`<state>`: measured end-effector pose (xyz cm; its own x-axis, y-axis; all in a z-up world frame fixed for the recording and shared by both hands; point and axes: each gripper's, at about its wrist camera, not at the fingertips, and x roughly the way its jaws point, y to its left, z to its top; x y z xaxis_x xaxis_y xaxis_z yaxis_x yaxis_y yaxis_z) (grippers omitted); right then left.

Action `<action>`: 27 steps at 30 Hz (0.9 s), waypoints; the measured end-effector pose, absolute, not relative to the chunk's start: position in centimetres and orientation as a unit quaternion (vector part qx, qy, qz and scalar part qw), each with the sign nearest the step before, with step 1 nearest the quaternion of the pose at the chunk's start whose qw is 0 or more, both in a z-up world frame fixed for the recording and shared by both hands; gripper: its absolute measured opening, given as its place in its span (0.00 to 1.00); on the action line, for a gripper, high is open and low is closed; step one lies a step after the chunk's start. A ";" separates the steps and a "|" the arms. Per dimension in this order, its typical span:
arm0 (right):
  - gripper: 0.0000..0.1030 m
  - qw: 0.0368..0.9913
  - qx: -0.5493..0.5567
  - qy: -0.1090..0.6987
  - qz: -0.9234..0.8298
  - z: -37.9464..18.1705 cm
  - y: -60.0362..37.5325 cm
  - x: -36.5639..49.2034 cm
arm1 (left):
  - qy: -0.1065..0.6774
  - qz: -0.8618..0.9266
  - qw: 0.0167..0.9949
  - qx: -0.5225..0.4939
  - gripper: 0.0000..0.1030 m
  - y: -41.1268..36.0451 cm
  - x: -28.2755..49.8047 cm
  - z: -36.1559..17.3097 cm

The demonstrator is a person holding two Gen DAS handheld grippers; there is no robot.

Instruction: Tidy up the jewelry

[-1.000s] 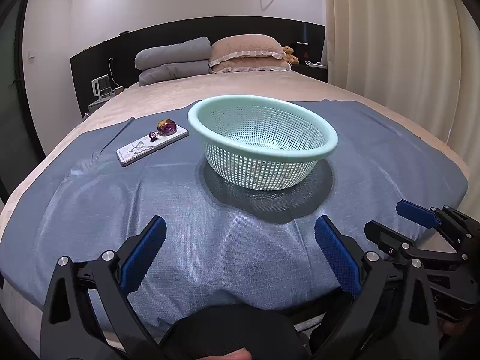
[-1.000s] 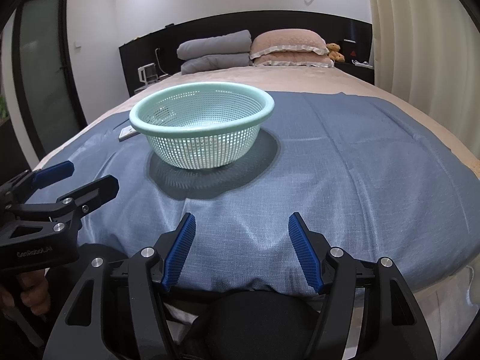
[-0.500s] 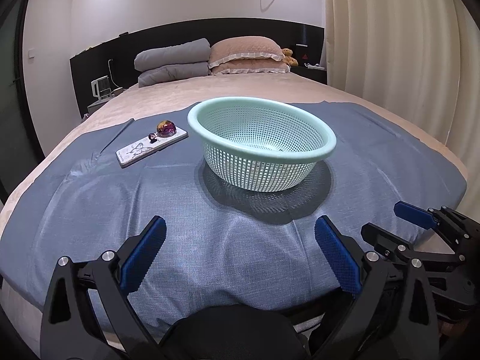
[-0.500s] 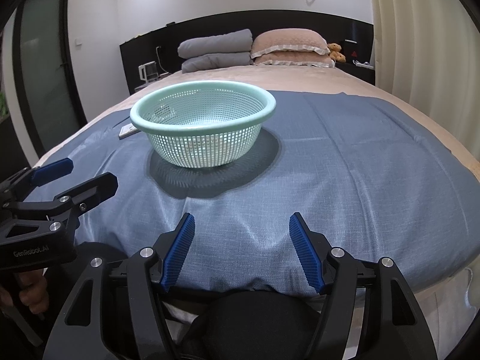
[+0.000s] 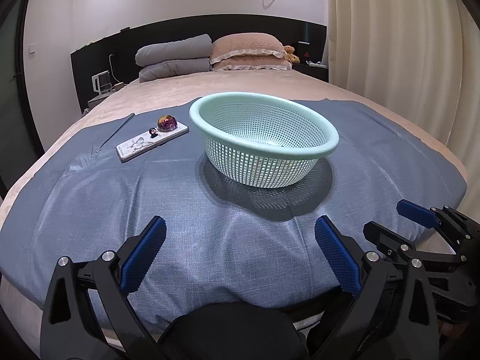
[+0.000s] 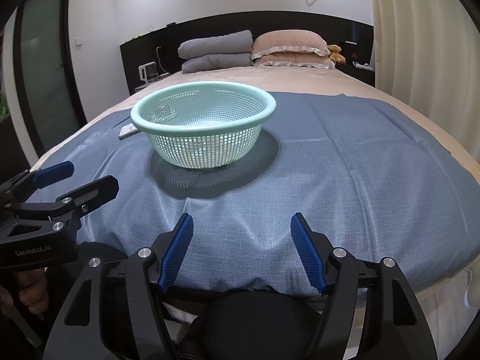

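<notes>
on the blue cloth (image 5: 210, 240) spread over the near end of the bed (image 5: 240, 90) stands a mint-green mesh basket (image 5: 264, 142), about midway across and set back from the near edge. toward the cloth's far left corner lies a flat patterned card (image 5: 151, 144) with the jewelry on it: a round purple-and-amber piece (image 5: 167, 123) at its far end and a small dark piece (image 5: 153, 131) just beside that. nothing can be made out inside the basket.

both claws hang over the near edge, empty. the left gripper (image 5: 240, 247) has its jaws wide apart with only cloth between them; the right gripper (image 6: 241, 244) also stands apart, somewhat narrower, gripping nothing.

the step in hand looks like the first reach, nothing yet moved. the left gripper is the nearer one to the card, so it seems the better choice. the round piece may roll, so the pads should close across its widest part, coming in low and square. the small dark piece probably needs a narrower pinch, and the card could slide on the cloth if nudged. the basket is light, so release low inside it without knocking the rim.

readable writing: "genrobot.ai" on the body of the left gripper in the right wrist view. the print on the card is too small to read.
</notes>
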<state>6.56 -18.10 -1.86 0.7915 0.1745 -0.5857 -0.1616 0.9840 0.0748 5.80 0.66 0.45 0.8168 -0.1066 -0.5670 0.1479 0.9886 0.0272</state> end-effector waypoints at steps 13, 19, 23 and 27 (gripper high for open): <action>0.69 0.947 0.005 0.308 0.088 -1.7 -18.0 6.4 | 0.289 -0.064 0.954 0.040 0.94 0.4 5.4 0.6; 0.80 0.949 0.004 0.303 0.083 -1.6 -17.9 6.2 | 0.286 -0.055 0.956 0.044 0.94 0.3 5.3 0.6; 0.82 0.949 0.003 0.305 0.080 -1.6 -17.9 6.3 | 0.286 -0.054 0.956 0.045 0.94 0.3 5.4 0.6; 0.84 0.947 0.008 0.312 0.073 -1.8 -18.1 6.5 | 0.288 -0.052 0.955 0.044 0.94 0.3 5.4 0.6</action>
<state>6.54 -18.09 -1.77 0.7951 0.1439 -0.5891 -0.1336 0.9891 0.0614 5.38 0.30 0.57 0.8289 -0.0733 -0.5546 0.1242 0.9908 0.0546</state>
